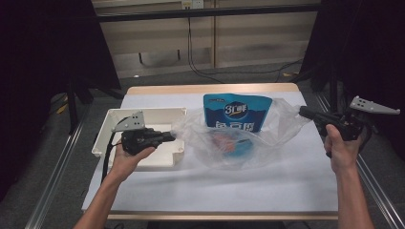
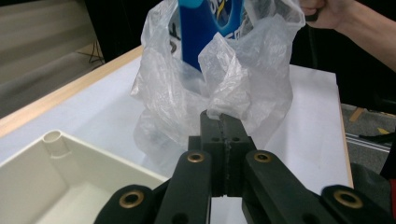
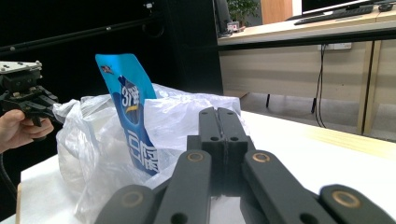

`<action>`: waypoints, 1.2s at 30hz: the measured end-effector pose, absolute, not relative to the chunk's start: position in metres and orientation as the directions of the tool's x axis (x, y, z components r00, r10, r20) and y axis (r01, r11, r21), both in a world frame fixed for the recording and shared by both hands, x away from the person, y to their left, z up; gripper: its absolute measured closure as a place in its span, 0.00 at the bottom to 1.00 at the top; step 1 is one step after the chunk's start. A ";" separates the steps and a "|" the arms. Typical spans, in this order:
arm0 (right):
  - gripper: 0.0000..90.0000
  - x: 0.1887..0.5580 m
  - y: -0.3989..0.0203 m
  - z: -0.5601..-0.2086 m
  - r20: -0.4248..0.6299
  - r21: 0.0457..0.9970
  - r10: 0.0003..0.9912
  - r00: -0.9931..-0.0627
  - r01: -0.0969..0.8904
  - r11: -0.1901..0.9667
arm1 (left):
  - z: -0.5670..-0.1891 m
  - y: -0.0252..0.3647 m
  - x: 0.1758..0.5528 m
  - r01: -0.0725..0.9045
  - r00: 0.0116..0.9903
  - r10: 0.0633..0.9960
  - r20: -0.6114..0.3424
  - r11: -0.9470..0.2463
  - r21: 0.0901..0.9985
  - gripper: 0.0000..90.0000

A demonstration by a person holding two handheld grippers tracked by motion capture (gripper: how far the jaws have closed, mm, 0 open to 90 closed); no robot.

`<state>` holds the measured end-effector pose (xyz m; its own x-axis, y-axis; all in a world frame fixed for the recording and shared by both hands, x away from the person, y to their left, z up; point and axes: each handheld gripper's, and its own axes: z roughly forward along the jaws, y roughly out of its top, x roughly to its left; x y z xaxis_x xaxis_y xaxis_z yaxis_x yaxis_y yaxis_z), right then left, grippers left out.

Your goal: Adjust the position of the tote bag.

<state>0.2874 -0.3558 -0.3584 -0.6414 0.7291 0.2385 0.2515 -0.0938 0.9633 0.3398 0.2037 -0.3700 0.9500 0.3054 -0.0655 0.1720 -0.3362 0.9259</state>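
Left gripper point(image 1: 173, 136) pinches one edge of the clear plastic bag point(image 1: 234, 143); right gripper point(image 1: 303, 112) pinches the opposite edge. The bag is stretched between them at mid-table. A blue packet point(image 1: 237, 113) stands upright inside. A white tray point(image 1: 143, 117) sits under the left gripper.

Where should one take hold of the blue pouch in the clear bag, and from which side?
Grip the blue pouch by its flat top edge, coming from above: it stands upright and sticks out of the open plastic bag, whose film wraps its lower part.
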 end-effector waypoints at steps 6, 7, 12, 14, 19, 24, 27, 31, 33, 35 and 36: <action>1.00 0.290 -0.360 -0.369 0.243 0.957 0.752 -0.613 0.279 -0.082 | -0.378 0.206 0.341 0.184 0.945 0.320 -0.060 -0.371 0.910 1.00; 1.00 0.290 -0.360 -0.371 0.249 0.955 0.750 -0.612 0.286 -0.084 | -0.379 0.207 0.341 0.184 0.946 0.320 -0.060 -0.373 0.909 1.00; 1.00 0.290 -0.361 -0.375 0.242 0.950 0.773 -0.587 0.306 -0.065 | -0.382 0.210 0.341 0.192 0.941 0.333 -0.058 -0.386 0.902 1.00; 1.00 0.291 -0.362 -0.377 0.241 0.949 0.776 -0.583 0.308 -0.064 | -0.384 0.210 0.341 0.191 0.943 0.329 -0.058 -0.390 0.901 1.00; 1.00 0.292 -0.363 -0.382 0.249 0.945 0.781 -0.573 0.321 -0.065 | -0.389 0.210 0.341 0.201 0.944 0.322 -0.069 -0.397 0.896 1.00; 1.00 0.296 -0.365 -0.391 0.259 0.936 0.782 -0.568 0.347 -0.058 | -0.392 0.208 0.343 0.204 0.944 0.324 -0.065 -0.416 0.886 1.00; 1.00 0.298 -0.366 -0.395 0.274 0.930 0.777 -0.566 0.363 -0.063 | -0.396 0.208 0.344 0.216 0.942 0.327 -0.075 -0.420 0.881 1.00; 1.00 0.300 -0.365 -0.401 0.274 0.922 0.786 -0.554 0.383 -0.051 | -0.402 0.211 0.349 0.233 0.933 0.354 -0.071 -0.438 0.868 1.00; 1.00 0.302 -0.364 -0.404 0.269 0.921 0.786 -0.557 0.388 -0.041 | -0.404 0.212 0.350 0.243 0.931 0.356 -0.083 -0.434 0.867 1.00; 1.00 0.304 -0.362 -0.407 0.270 0.918 0.786 -0.556 0.395 -0.037 | -0.405 0.212 0.350 0.242 0.931 0.356 -0.079 -0.442 0.864 1.00; 1.00 0.304 -0.361 -0.408 0.275 0.916 0.787 -0.553 0.399 -0.040 | -0.406 0.211 0.350 0.242 0.932 0.355 -0.079 -0.442 0.864 1.00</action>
